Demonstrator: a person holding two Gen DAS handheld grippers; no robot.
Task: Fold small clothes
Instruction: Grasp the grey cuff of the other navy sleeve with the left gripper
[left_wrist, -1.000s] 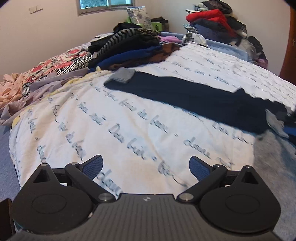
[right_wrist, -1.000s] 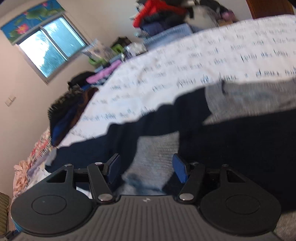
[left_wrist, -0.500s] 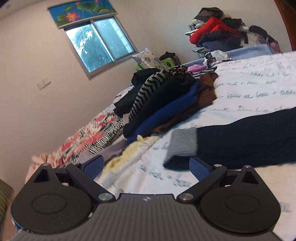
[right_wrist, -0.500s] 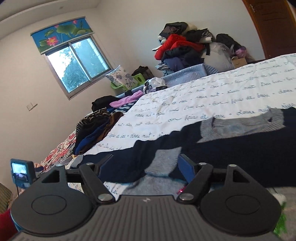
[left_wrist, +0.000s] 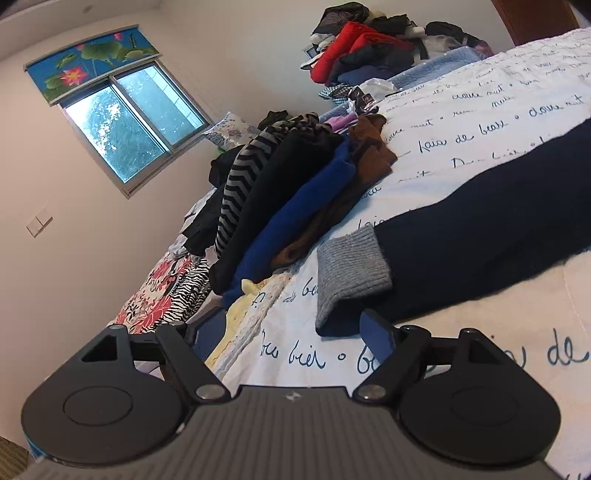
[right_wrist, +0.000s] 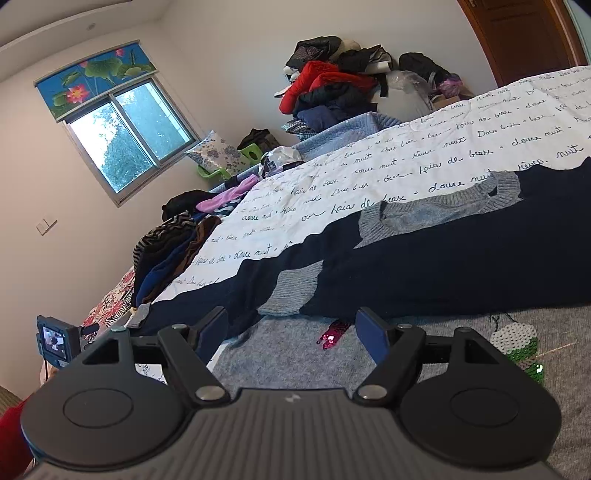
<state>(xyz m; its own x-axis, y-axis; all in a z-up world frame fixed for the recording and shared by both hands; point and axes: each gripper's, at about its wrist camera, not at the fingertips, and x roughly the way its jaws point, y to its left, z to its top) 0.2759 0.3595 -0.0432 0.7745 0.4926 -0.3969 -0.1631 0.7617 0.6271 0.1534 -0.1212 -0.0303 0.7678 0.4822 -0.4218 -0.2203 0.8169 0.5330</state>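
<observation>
— Lying flat across the bed is a navy sweater (right_wrist: 443, 273) with a grey ribbed neckline (right_wrist: 439, 210), its sleeve stretched out toward the foot side and ending in a grey cuff (left_wrist: 351, 266). See it?

— Yes. That cuff sits just ahead of the left gripper (left_wrist: 291, 332), a little toward its right finger, not between the pads. The jaws are closing, still wide apart, with only bedspread under the gap.

— And the right gripper (right_wrist: 291, 328)?

— Wide open, holding nothing. It hangs over a grey knit piece (right_wrist: 288, 354) with a pink sequin patch (right_wrist: 332, 334) and green and white sequins (right_wrist: 521, 347); I cannot tell whether that is part of the same sweater. A second grey cuff (right_wrist: 291, 291) lies on the navy cloth just beyond the fingers.

— What crowds the sleeve?

— A stack of folded clothes (left_wrist: 295, 195), zigzag-striped, black, blue and brown, lies just beside the cuff along the bed's edge. Past it, a red floral cloth (left_wrist: 159, 299) with zebra print and a yellowish piece (left_wrist: 243, 314).

— Further out?

— A tall heap of clothes (right_wrist: 332, 88), red on top of dark ones, is piled at the far side of the bed, beside a pale blue blanket (right_wrist: 354, 125).

— The surface?

— A white bedspread (left_wrist: 461, 122) printed with dark blue handwriting. Behind it: a pale wall, a sliding window (right_wrist: 129, 136) under a lotus-print blind (right_wrist: 96, 81), a wall switch (right_wrist: 46, 226), a brown door (right_wrist: 524, 37).
</observation>
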